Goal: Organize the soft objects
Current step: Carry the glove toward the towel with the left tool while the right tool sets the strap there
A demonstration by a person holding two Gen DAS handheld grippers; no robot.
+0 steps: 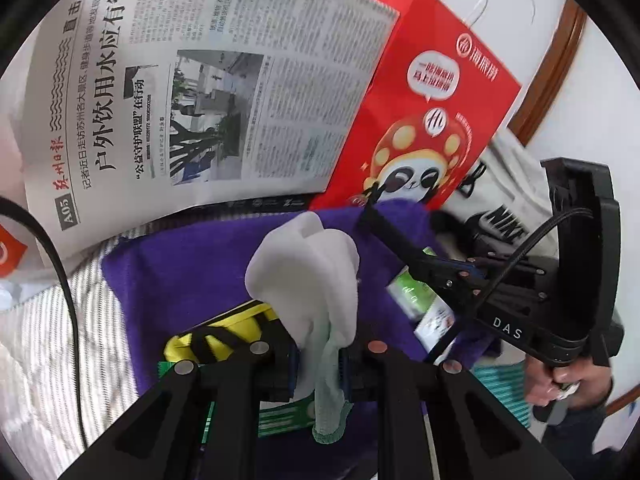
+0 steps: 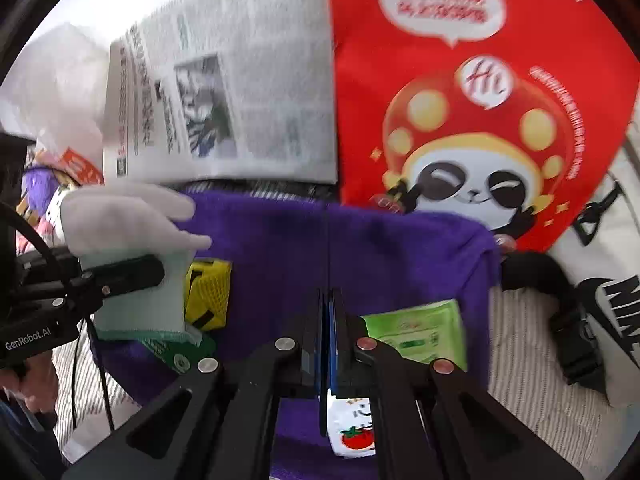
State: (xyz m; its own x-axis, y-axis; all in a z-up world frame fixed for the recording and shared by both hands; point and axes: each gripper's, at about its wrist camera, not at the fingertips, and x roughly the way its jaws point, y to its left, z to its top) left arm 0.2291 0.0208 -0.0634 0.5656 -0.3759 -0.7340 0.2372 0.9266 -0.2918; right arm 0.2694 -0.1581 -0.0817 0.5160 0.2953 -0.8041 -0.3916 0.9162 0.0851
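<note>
Nearest cam: left gripper (image 1: 318, 360), jaws clamped on white glove (image 1: 308, 276) at its pale-green cuff; fingers of glove flop up and fwd, cuff hangs below the jaws
Right gripper: (image 2: 328, 344) jaws pressed together, nothing seen between them; hovers over purple towel (image 2: 320, 248); contact w/ cloth can't be told
Glove position: held off the surface, above left part of towel, just over yellow mesh item (image 2: 208, 292)
Towel: spread on striped bedding (image 2: 528, 344); green packet (image 2: 420, 328) lies on its right part
Step, as I judge: place glove w/ the soft things; grip is at cuff only, so lower slow, let fingers land flat before opening; keep clear of the other gripper and of packet; don't drag the towel
Risk: limp fabric may snag on jaws on release
Writing: newspaper (image 1: 192, 92) "A05", headline on outdoor drinking water; red bag (image 1: 424, 120) panda mascot, script blurred; white bag (image 2: 600, 272) "NIKE"; gripper bodies "DAS", "GenRobot.AI"
</note>
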